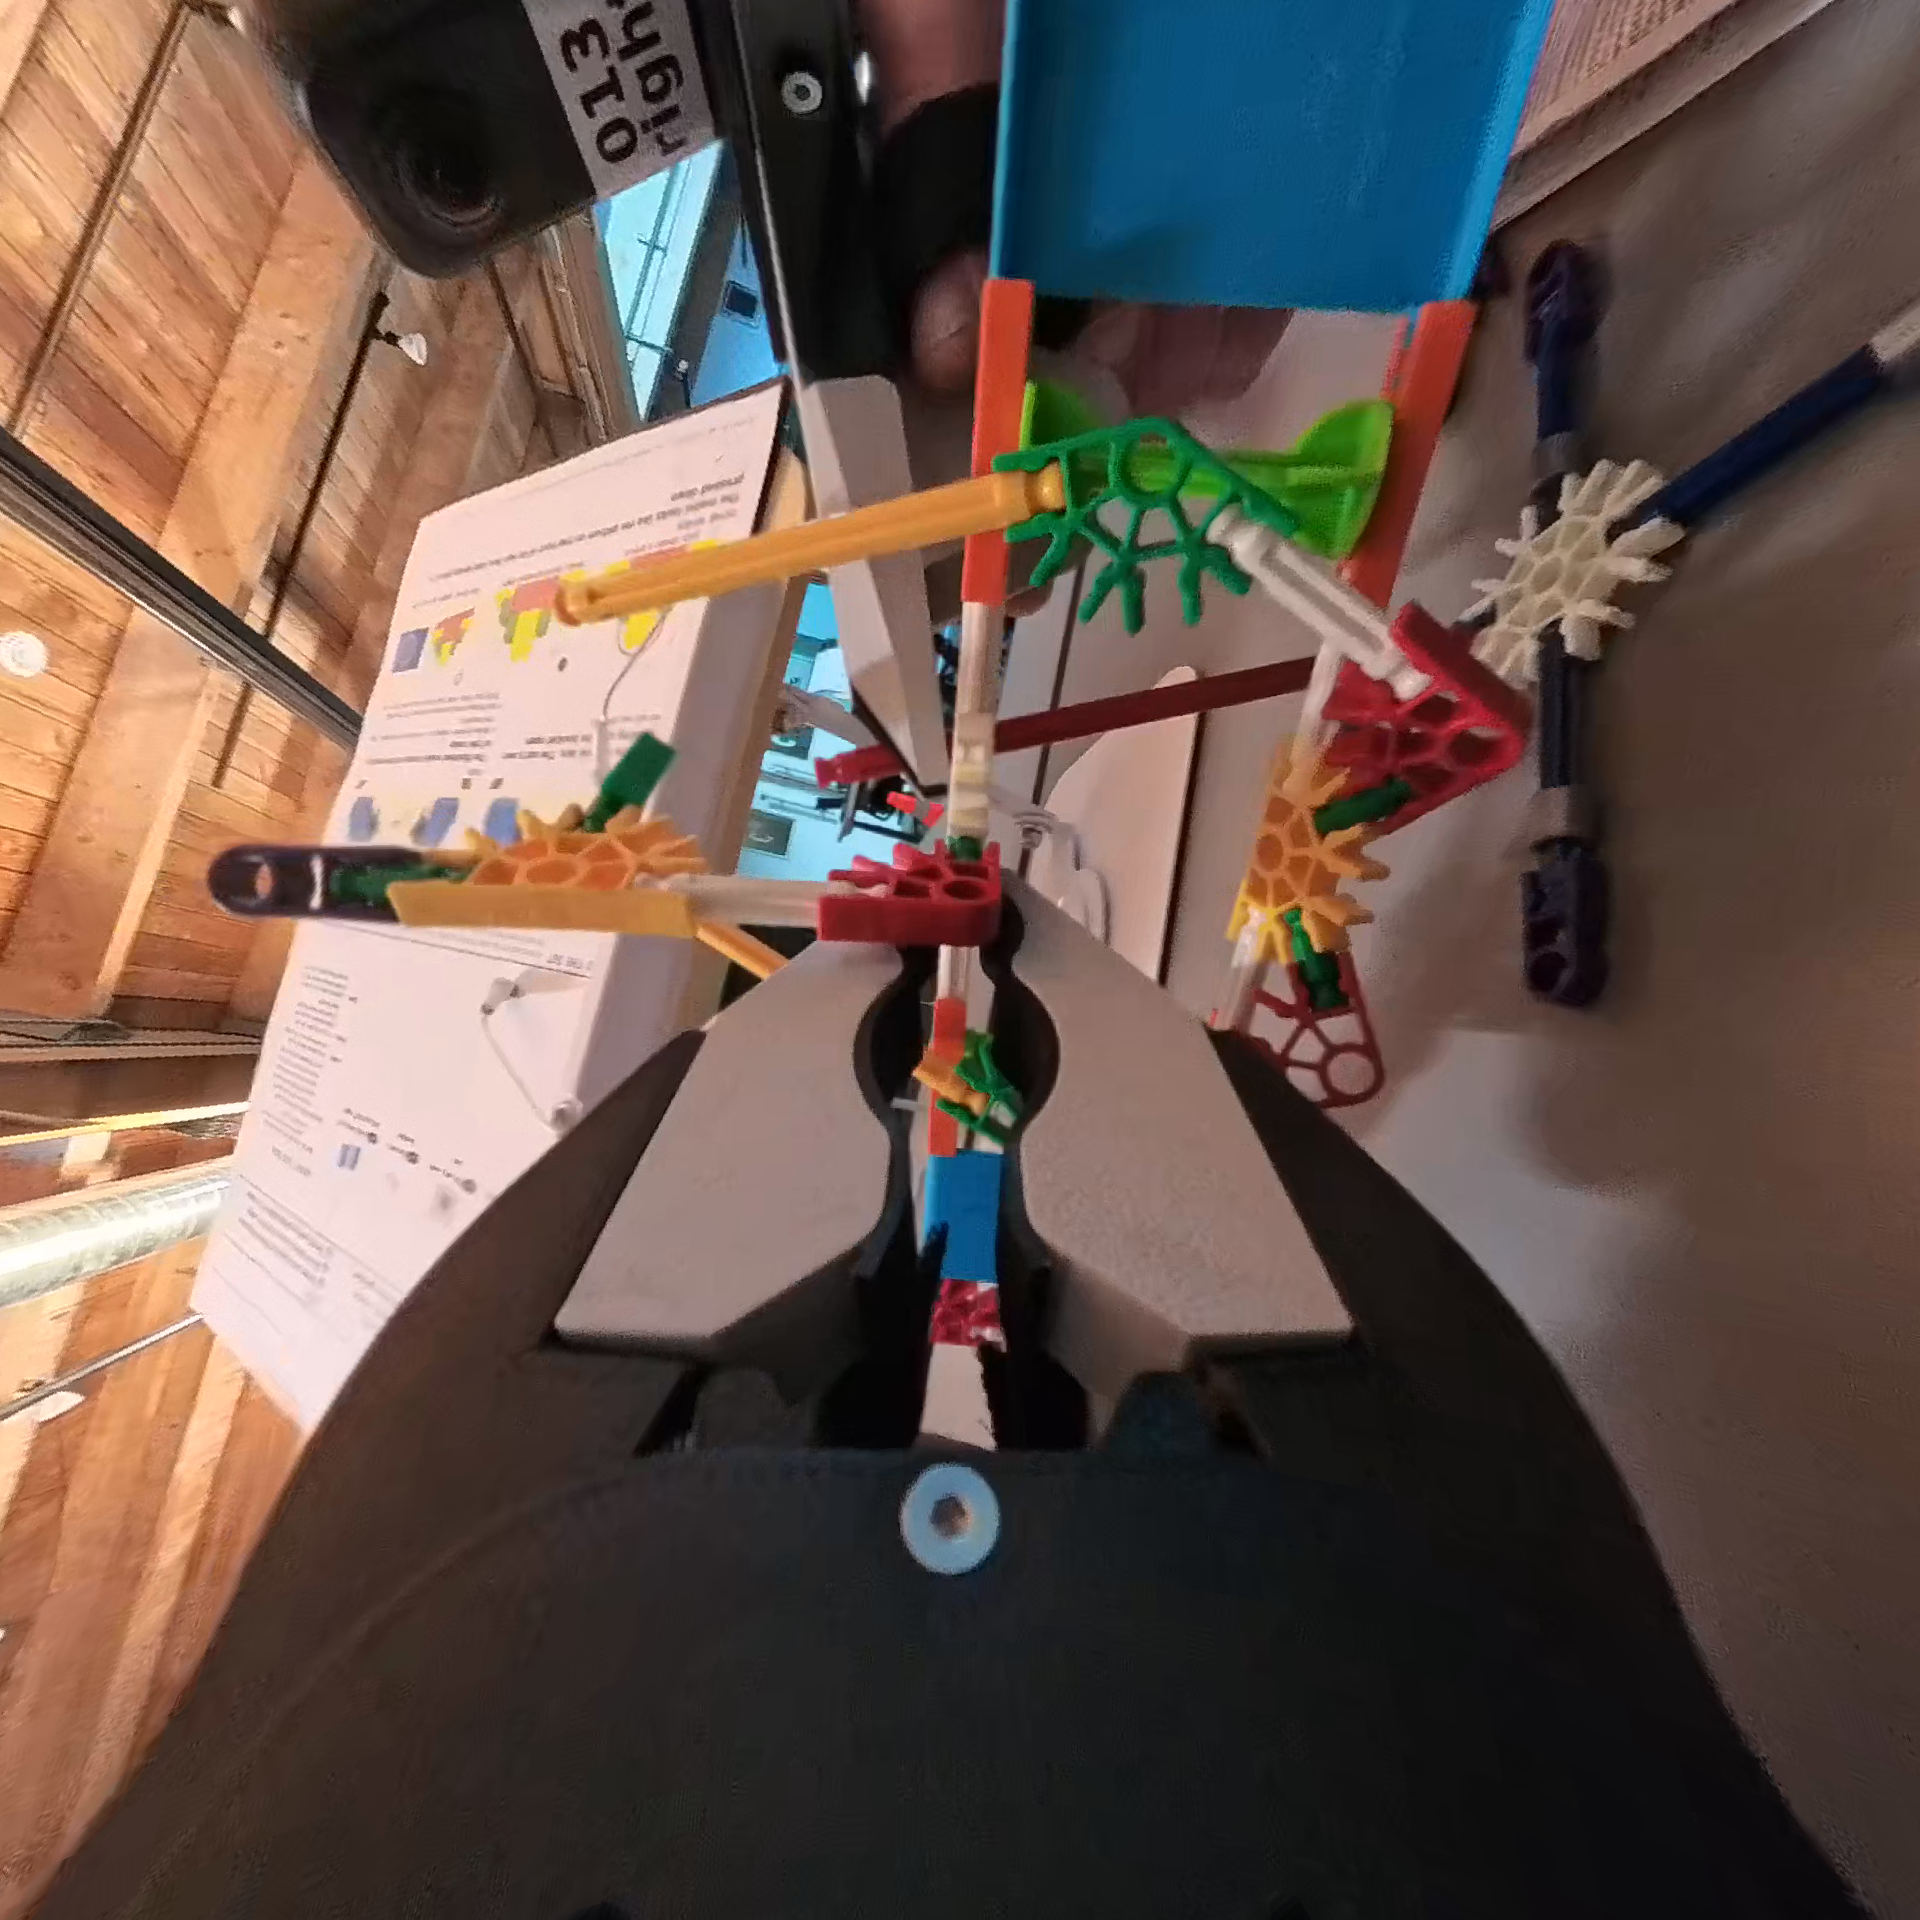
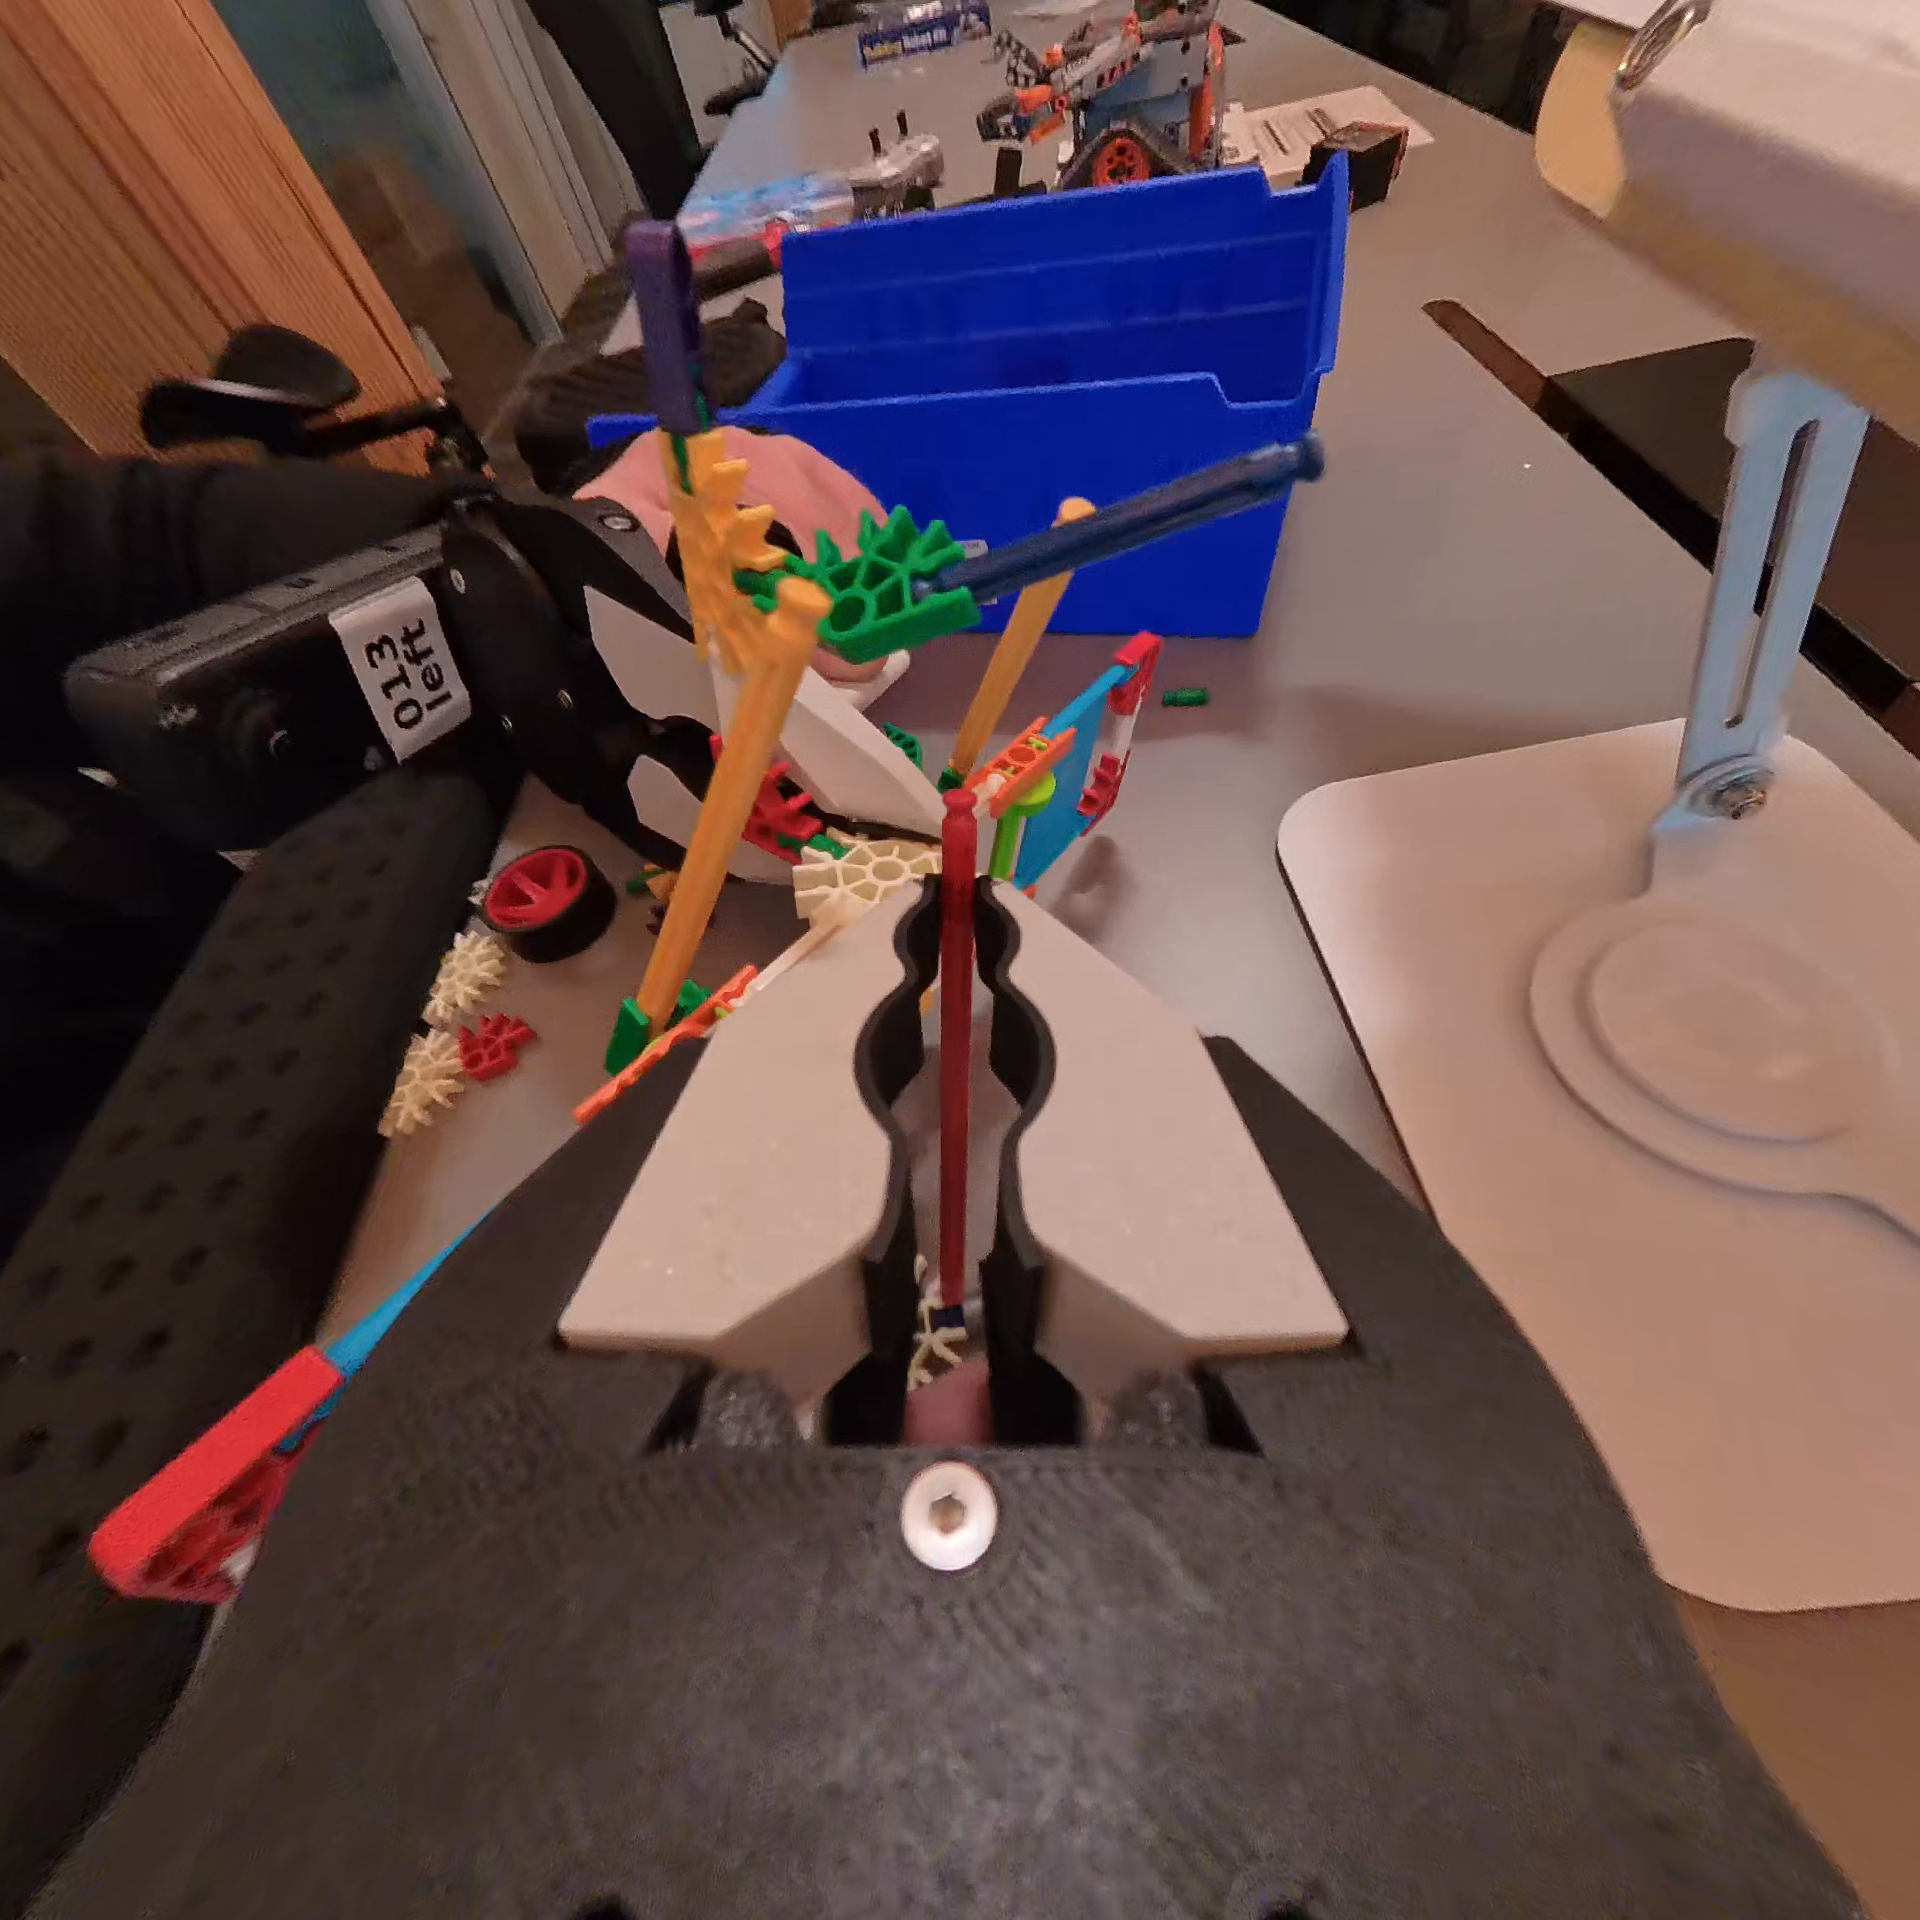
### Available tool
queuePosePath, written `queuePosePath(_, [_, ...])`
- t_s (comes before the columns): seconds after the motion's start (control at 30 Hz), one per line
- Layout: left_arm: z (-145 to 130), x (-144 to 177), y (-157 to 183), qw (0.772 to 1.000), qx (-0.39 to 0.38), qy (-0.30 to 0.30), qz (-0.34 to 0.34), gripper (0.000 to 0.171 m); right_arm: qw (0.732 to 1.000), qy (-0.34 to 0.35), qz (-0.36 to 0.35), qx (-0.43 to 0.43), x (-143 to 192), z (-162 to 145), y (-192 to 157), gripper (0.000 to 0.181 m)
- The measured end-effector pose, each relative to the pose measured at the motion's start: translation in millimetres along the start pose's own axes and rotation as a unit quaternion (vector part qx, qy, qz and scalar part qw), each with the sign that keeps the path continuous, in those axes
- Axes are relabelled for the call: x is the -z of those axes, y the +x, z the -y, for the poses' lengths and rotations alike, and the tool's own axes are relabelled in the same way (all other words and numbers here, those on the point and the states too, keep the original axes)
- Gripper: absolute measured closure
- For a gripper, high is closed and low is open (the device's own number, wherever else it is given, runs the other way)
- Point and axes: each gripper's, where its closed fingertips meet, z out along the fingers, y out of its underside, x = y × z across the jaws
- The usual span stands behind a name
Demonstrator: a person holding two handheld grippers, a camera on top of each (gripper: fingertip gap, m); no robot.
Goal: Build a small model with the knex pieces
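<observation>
Right tongs (image 2: 956, 914) pinch red rod (image 2: 954, 1039); left tongs (image 1: 961, 935) clamp model (image 1: 914, 894).

Looks like a workshop or maker-style lab room. Walled in warm wooden planks (image 1: 156, 343), with a silver metal duct pipe (image 1: 109, 1231) running across. Furnished with a long grey table (image 2: 1382, 665) strewn with loose plastic construction-toy connectors (image 2: 457, 1023), a small red-hubbed black wheel (image 2: 549, 902) and a blue plastic storage bin (image 2: 1049, 416). Farther back, a half-built toy vehicle model (image 2: 1112, 94). Alongside, a printed white instruction sheet with coloured diagrams (image 1: 499, 831) propped upright on a stand.
</observation>
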Motion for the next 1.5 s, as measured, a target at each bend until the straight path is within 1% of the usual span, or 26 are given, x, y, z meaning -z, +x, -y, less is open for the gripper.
queuePosePath(0.1, [1, -1, 6, 1.0, -0.011, 0.001, -0.007, 0.168, 0.999, -0.026, -0.01, 0.021, -1, -7, 0, 0.178])
queuePosePath(0.23, [4, -2, 5, 1.0, -0.018, 0.001, -0.007, 0.167, 0.999, -0.037, -0.019, 0.017, 2, -10, 4, 0.178])
queuePosePath(0.33, [3, -1, 1, 1.0, -0.018, 0.0, 0.0, 0.168, 0.997, -0.062, -0.035, 0.032, 7, -15, 8, 0.178])
queuePosePath(0.4, [2, 1, -6, 1.0, -0.01, 0.0, 0.009, 0.168, 0.997, -0.058, -0.037, 0.031, 12, -12, 8, 0.178])
queuePosePath(0.47, [1, 2, -9, 1.0, -0.005, 0.0, 0.008, 0.168, 0.996, -0.045, -0.059, 0.039, 18, -5, 15, 0.178])
queuePosePath(0.5, [-1, 2, -6, 1.0, -0.004, -0.002, -0.001, 0.168, 0.997, -0.032, -0.06, 0.036, 22, 0, 15, 0.178])
queuePosePath(0.57, [-3, 4, 4, 0.999, 0.003, -0.004, -0.04, 0.168, 0.998, -0.013, -0.056, 0.029, 29, 6, 13, 0.179])
queuePosePath(0.63, [-5, 9, 16, 0.996, 0.006, -0.009, -0.084, 0.167, 0.998, -0.006, -0.06, 0.024, 35, 8, 15, 0.179])
queuePosePath(0.7, [-5, 15, 19, 0.994, 0.008, -0.013, -0.11, 0.168, 0.998, 0.007, -0.058, 0.018, 41, 11, 14, 0.179])
queuePosePath(0.77, [-10, 20, 21, 0.988, 0.024, -0.041, -0.145, 0.168, 0.998, 0.014, -0.059, 0.01, 44, 12, 14, 0.179])
queuePosePath(0.83, [-14, 25, 22, 0.979, 0.061, -0.061, -0.183, 0.167, 0.998, 0.018, -0.062, 0.005, 46, 11, 14, 0.179])
queuePosePath(0.93, [-29, 32, 33, 0.95, 0.126, -0.116, -0.262, 0.167, 0.998, 0.015, -0.068, -0.001, 46, 8, 14, 0.179])
queuePosePath(0.97, [-34, 33, 38, 0.937, 0.146, -0.137, -0.287, 0.167, 0.997, 0.015, -0.069, -0.004, 47, 7, 14, 0.179])
queuePosePath(1.03, [-49, 43, 57, 0.899, 0.174, -0.192, -0.353, 0.166, 0.997, 0.023, -0.07, -0.011, 50, 5, 12, 0.179])
queuePosePath(1.1, [-65, 47, 69, 0.875, 0.176, -0.234, -0.385, 0.166, 0.996, 0.029, -0.08, -0.012, 56, 4, 10, 0.178])
queuePosePath(1.13, [-71, 47, 72, 0.861, 0.193, -0.252, -0.398, 0.166, 0.995, 0.037, -0.087, -0.013, 60, 5, 9, 0.179])
queuePosePath(1.2, [-76, 43, 68, 0.851, 0.221, -0.26, -0.398, 0.166, 0.994, 0.057, -0.094, -0.018, 68, 8, 6, 0.179])
queuePosePath(1.23, [-79, 44, 67, 0.845, 0.231, -0.27, -0.4, 0.162, 0.993, 0.064, -0.101, -0.017, 72, 8, 5, 0.178])
queuePosePath(1.27, [-82, 44, 62, 0.846, 0.23, -0.275, -0.394, 0.152, 0.991, 0.072, -0.109, -0.014, 76, 9, 4, 0.179])
queuePosePath(1.3, [-84, 43, 56, 0.848, 0.231, -0.281, -0.385, 0.147, 0.99, 0.08, -0.113, -0.014, 80, 10, 2, 0.179])
queuePosePath(1.33, [-82, 45, 50, 0.847, 0.235, -0.285, -0.382, 0.14, 0.989, 0.086, -0.116, -0.016, 83, 9, 2, 0.179])
queuePosePath(1.4, [-65, 39, 31, 0.865, 0.236, -0.267, -0.355, 0.126, 0.987, 0.097, -0.127, -0.018, 91, 9, 2, 0.179])
queuePosePath(1.43, [-47, 36, 26, 0.87, 0.241, -0.242, -0.356, 0.122, 0.986, 0.101, -0.128, -0.022, 94, 8, 2, 0.179])
queuePosePath(1.5, [-3, 30, 30, 0.874, 0.244, -0.193, -0.373, 0.122, 0.985, 0.113, -0.131, -0.028, 99, 8, 2, 0.179])
